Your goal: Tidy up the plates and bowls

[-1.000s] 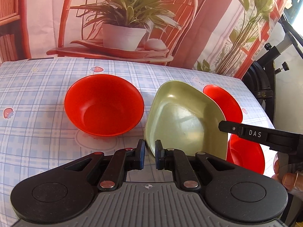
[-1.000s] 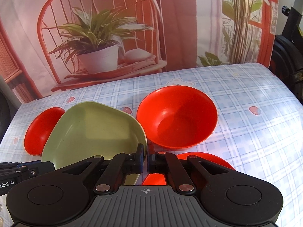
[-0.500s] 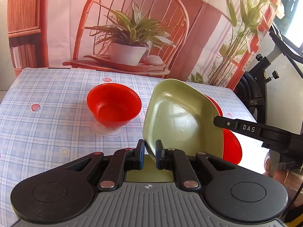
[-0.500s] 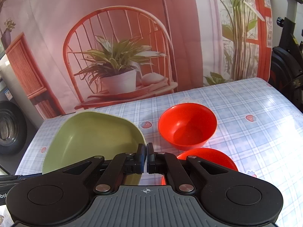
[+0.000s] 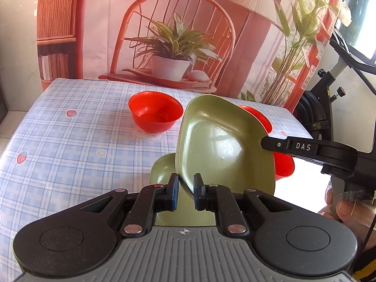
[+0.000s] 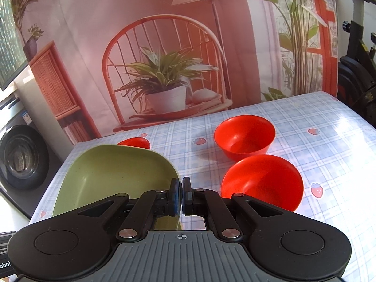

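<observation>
Both grippers hold the same green plate (image 5: 223, 145), each at one side of its rim. The left gripper (image 5: 186, 191) has its fingers (image 5: 174, 191) a little apart, with the thin edge of the plate between the blue pads, so they are clamped on it. The right gripper (image 6: 182, 196) has its fingers (image 6: 174, 196) almost together, pressed on the rim at the plate's other side; in the left wrist view this gripper appears as a black bar with white letters that reaches to the plate's right edge.

In the left wrist view the green plate is tilted, its hollow side turned toward the camera, and it is lifted above the bench (image 5: 70, 145). Under it a second green plate (image 5: 164, 171) lies on the bench, partly hidden by the lifted one and by the gripper.

Three red bowls stand on the bench, which has a blue checked cloth with small strawberries. One red bowl (image 5: 155, 111) stands alone toward the far side in the left wrist view. Another, the near red bowl (image 6: 262, 181), is just beside the right gripper's fingers, and a farther red bowl (image 6: 244, 136) stands behind it, apart from it. A small part of a red bowl shows also beyond the green plate's far rim.

Behind the bench hangs a printed backdrop (image 6: 164, 47) with a chair, a potted plant and a lamp.
</observation>
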`<action>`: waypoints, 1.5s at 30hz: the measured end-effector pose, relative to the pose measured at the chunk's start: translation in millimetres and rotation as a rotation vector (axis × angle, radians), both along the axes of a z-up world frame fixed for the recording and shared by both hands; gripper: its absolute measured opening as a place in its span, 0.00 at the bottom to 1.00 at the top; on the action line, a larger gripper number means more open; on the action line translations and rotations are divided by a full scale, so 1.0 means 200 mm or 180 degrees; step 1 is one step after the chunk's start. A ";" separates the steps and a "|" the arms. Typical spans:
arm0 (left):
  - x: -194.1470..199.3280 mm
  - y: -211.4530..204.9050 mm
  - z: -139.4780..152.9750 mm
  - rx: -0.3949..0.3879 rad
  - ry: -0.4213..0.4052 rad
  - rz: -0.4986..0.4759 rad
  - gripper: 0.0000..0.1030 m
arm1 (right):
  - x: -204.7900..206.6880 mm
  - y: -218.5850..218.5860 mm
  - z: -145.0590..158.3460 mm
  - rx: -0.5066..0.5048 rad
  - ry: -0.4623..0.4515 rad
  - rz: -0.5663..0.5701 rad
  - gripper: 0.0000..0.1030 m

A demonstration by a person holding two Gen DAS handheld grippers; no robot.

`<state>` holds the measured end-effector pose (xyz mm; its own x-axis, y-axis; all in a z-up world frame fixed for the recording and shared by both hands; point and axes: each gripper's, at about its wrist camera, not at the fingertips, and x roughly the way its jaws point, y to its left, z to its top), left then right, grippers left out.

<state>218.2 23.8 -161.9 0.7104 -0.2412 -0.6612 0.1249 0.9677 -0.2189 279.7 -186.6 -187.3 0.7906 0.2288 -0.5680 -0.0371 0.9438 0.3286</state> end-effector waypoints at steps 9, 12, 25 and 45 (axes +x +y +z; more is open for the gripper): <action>-0.02 0.05 -0.11 -0.0088 0.0236 0.0069 0.14 | -0.02 0.04 -0.09 -0.0024 0.0160 0.0095 0.03; 0.00 0.07 -0.16 -0.0099 0.0324 0.0097 0.14 | 0.00 0.06 -0.11 -0.0051 0.0189 0.0136 0.03; 0.05 0.08 -0.26 -0.0034 0.0470 0.0142 0.14 | 0.07 0.11 -0.23 -0.0096 0.0385 0.0213 0.03; 0.07 0.12 -0.25 -0.0022 0.0463 0.0429 0.19 | 0.01 0.15 -0.21 -0.0230 0.0339 0.0328 0.21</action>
<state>231.3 47.9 -211.1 0.6337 -0.1552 -0.7579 -0.0392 0.9720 -0.2317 282.1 -157.4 -228.8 0.6994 0.2612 -0.6653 -0.1037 0.9581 0.2671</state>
